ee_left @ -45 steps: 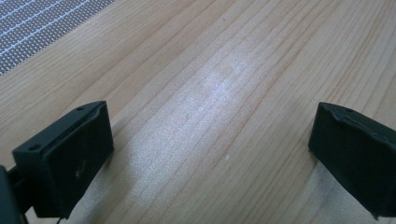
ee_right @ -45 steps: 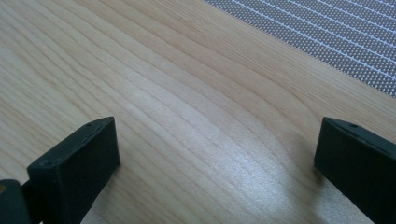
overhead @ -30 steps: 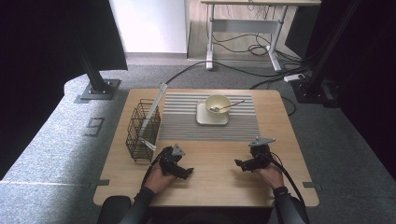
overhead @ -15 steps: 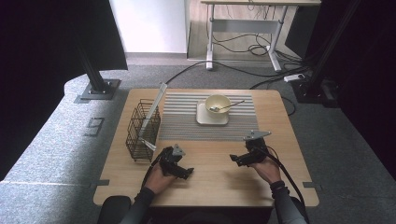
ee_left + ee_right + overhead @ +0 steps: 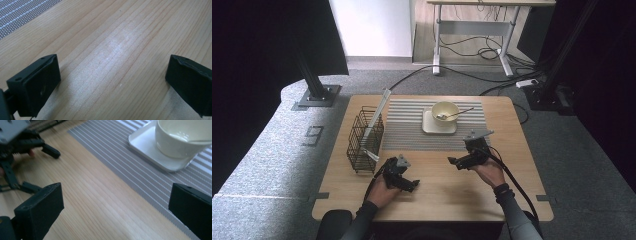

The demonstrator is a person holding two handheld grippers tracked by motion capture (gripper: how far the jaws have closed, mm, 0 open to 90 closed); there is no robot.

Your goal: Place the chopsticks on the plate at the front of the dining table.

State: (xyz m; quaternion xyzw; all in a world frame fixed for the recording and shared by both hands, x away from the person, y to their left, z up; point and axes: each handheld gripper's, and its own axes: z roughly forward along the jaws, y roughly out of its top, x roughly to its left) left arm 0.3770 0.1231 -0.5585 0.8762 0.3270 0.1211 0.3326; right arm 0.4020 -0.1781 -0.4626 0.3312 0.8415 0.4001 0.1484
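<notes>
Wooden surface [image 5: 437,187] carries a striped mat with a cream bowl [image 5: 445,110] on a white plate at twelve o'clock. Both tongs, left [image 5: 411,184] and right [image 5: 455,162], hover released, nearer six o'clock, holding nothing.

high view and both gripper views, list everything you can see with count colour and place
table: 1, light wood, centre
placemat: 1, grey striped, far middle of table
plate: 1, white, square, on placemat
bowl: 1, cream, on plate
spoon: 1, silvery, resting in bowl
wire basket: 1, black, left side of table
flat pale piece: 1, leaning in basket
desk: 1, light legs, behind
left gripper: 1, black, open, near front edge
right gripper: 1, black, open, right of centre
</notes>
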